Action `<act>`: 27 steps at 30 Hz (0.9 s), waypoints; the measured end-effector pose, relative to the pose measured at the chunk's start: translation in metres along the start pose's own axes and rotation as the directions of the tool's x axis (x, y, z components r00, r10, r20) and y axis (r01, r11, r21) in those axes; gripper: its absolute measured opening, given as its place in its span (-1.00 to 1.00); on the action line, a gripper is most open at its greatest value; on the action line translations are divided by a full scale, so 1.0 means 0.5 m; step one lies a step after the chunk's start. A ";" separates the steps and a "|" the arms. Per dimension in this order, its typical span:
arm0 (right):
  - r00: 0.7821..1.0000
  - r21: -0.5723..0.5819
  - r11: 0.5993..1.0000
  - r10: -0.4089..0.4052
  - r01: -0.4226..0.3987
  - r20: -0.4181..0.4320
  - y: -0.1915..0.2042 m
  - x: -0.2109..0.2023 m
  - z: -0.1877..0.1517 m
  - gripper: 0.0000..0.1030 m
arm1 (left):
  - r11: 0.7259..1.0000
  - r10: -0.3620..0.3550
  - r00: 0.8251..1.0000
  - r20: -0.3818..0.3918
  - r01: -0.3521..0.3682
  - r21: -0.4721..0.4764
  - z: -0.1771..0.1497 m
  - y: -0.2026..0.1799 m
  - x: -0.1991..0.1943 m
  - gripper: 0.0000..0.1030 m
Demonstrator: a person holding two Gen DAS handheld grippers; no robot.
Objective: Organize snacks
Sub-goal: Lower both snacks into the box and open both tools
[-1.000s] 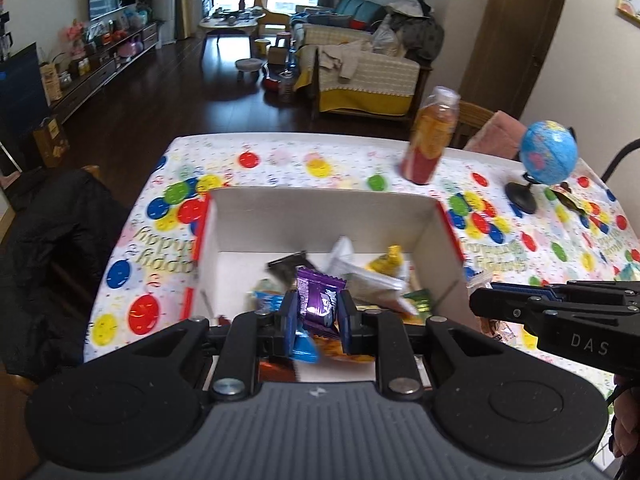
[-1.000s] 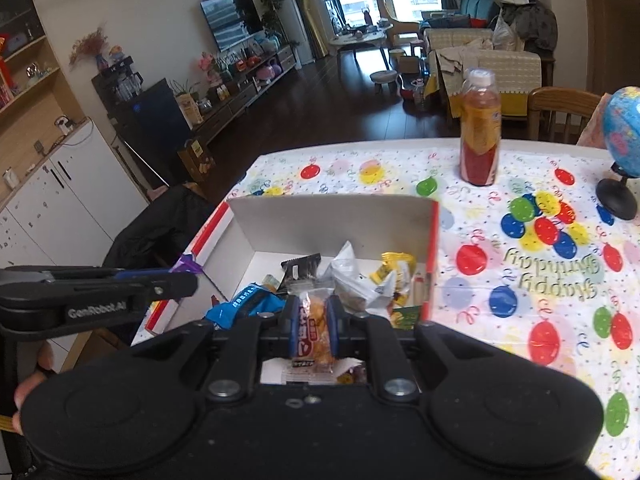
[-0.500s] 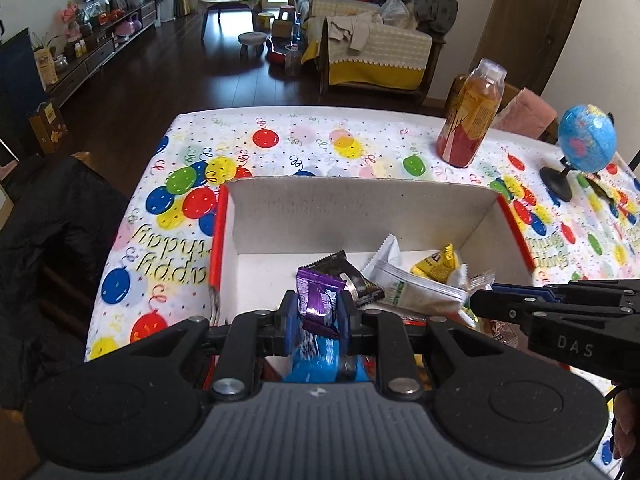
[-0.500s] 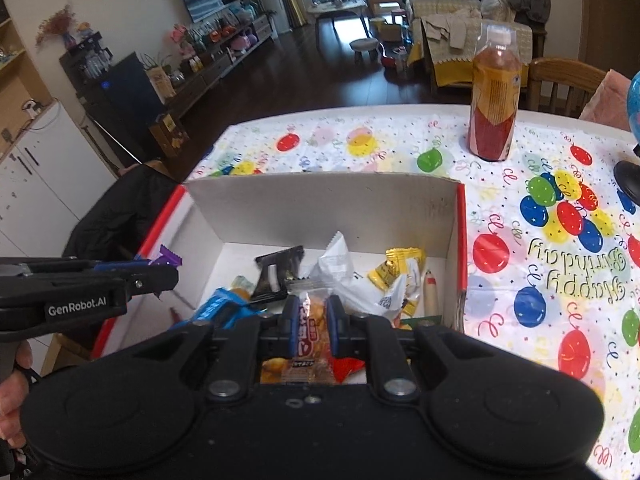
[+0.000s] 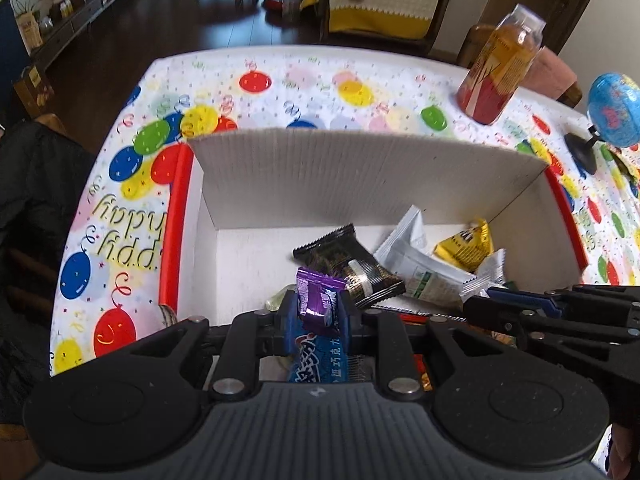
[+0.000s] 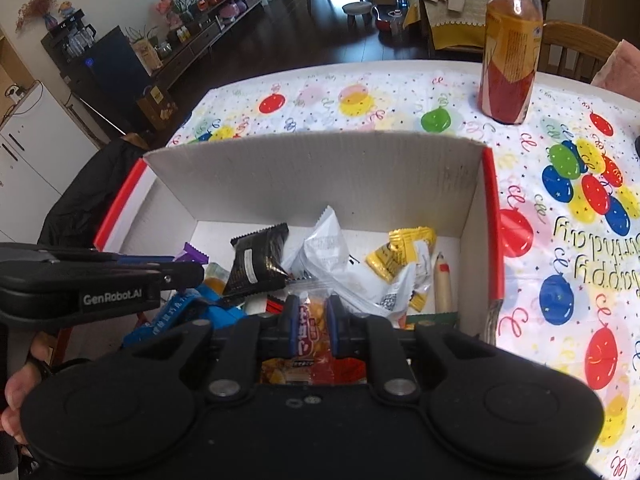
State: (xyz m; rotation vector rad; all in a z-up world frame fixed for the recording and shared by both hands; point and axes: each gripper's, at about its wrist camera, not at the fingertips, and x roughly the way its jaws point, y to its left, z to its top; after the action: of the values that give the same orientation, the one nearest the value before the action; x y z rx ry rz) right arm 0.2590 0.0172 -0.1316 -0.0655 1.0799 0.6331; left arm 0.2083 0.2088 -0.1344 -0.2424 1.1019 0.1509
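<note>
An open cardboard box with red edges (image 5: 360,168) (image 6: 312,176) sits on the balloon-print table and holds several snack packets: a black one (image 5: 348,260) (image 6: 256,260), a white one (image 5: 416,264) (image 6: 324,252), a yellow one (image 5: 466,246) (image 6: 400,256) and a blue one (image 5: 320,360) (image 6: 176,316). My left gripper (image 5: 318,308) is shut on a purple packet (image 5: 318,300) over the box's near left part. My right gripper (image 6: 312,320) is shut on a clear orange snack packet (image 6: 314,328) over the near middle of the box.
A bottle of red-orange drink (image 5: 500,68) (image 6: 510,48) stands on the table behind the box. A small blue globe (image 5: 612,108) stands at the far right. A wooden pencil-shaped piece (image 6: 442,284) lies by the box's right wall. A dark jacket (image 5: 32,200) hangs on a chair at left.
Both grippers have moved forward and lower over the box, each keeping its packet. The box and its contents look nearer.
</note>
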 end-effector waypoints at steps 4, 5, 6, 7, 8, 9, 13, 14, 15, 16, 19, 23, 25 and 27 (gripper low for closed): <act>1.000 0.001 1.000 0.004 -0.004 -0.015 -0.001 0.006 0.000 -0.68 | 1.000 -0.001 1.000 -0.010 0.001 0.006 0.000 0.000 0.006 -0.61; 1.000 0.002 1.000 0.001 -0.001 -0.019 0.000 0.007 0.000 -0.68 | 1.000 0.000 1.000 -0.015 0.000 0.007 0.000 -0.001 0.008 -0.61; 1.000 0.002 1.000 0.003 -0.003 -0.022 0.000 0.007 -0.002 -0.65 | 1.000 0.001 1.000 -0.017 -0.001 0.009 0.000 -0.001 0.009 -0.61; 1.000 0.002 1.000 0.005 -0.005 -0.024 0.001 0.008 -0.002 -0.61 | 1.000 0.004 1.000 -0.017 -0.004 0.013 0.000 -0.003 0.009 -0.61; 1.000 0.001 1.000 0.004 -0.004 -0.026 0.002 0.007 -0.003 -0.60 | 1.000 0.006 1.000 -0.017 -0.005 0.015 -0.001 -0.003 0.008 -0.60; 1.000 0.000 1.000 0.001 -0.001 -0.025 0.003 0.005 -0.004 -0.55 | 1.000 0.007 1.000 -0.016 -0.007 0.015 -0.002 -0.003 0.006 -0.57; 1.000 -0.001 1.000 -0.001 0.001 -0.026 0.004 -0.004 -0.008 -0.43 | 1.000 -0.003 1.000 -0.020 0.003 0.002 -0.008 -0.001 -0.001 -0.47; 1.000 -0.002 1.000 -0.002 0.002 -0.024 0.004 -0.007 -0.010 -0.41 | 1.000 -0.001 1.000 -0.015 0.001 0.001 -0.009 -0.001 -0.005 -0.47; 1.000 -0.002 1.000 -0.003 0.003 -0.021 0.004 -0.012 -0.012 -0.34 | 1.000 0.000 1.000 -0.013 0.000 0.002 -0.010 -0.002 -0.010 -0.45; 1.000 -0.002 1.000 -0.004 0.004 -0.018 0.005 -0.016 -0.013 -0.28 | 1.000 -0.001 1.000 -0.011 0.001 0.002 -0.013 -0.003 -0.015 -0.39; 1.000 -0.001 1.000 -0.006 0.006 -0.005 0.008 -0.035 -0.019 -0.03 | 1.000 -0.007 1.000 0.010 0.007 0.009 -0.022 -0.007 -0.036 0.08; 1.000 -0.014 1.000 -0.014 0.014 0.025 0.018 -0.067 -0.027 0.22 | 1.000 -0.011 0.999 0.050 0.011 0.015 -0.033 -0.014 -0.069 0.16; 0.999 -0.025 1.000 -0.016 0.017 0.041 0.023 -0.084 -0.031 0.30 | 1.000 -0.011 0.998 0.068 0.010 0.018 -0.038 -0.017 -0.086 0.16; 0.998 -0.033 0.999 -0.020 0.021 0.055 0.028 -0.100 -0.035 0.36 | 1.000 -0.012 0.996 0.085 0.010 0.020 -0.044 -0.019 -0.103 0.22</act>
State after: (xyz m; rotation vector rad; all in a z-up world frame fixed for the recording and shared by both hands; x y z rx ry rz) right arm 0.2223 0.0002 -0.0946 -0.0876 1.0143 0.6312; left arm 0.1689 0.1938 -0.0967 -0.2222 1.0168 0.1390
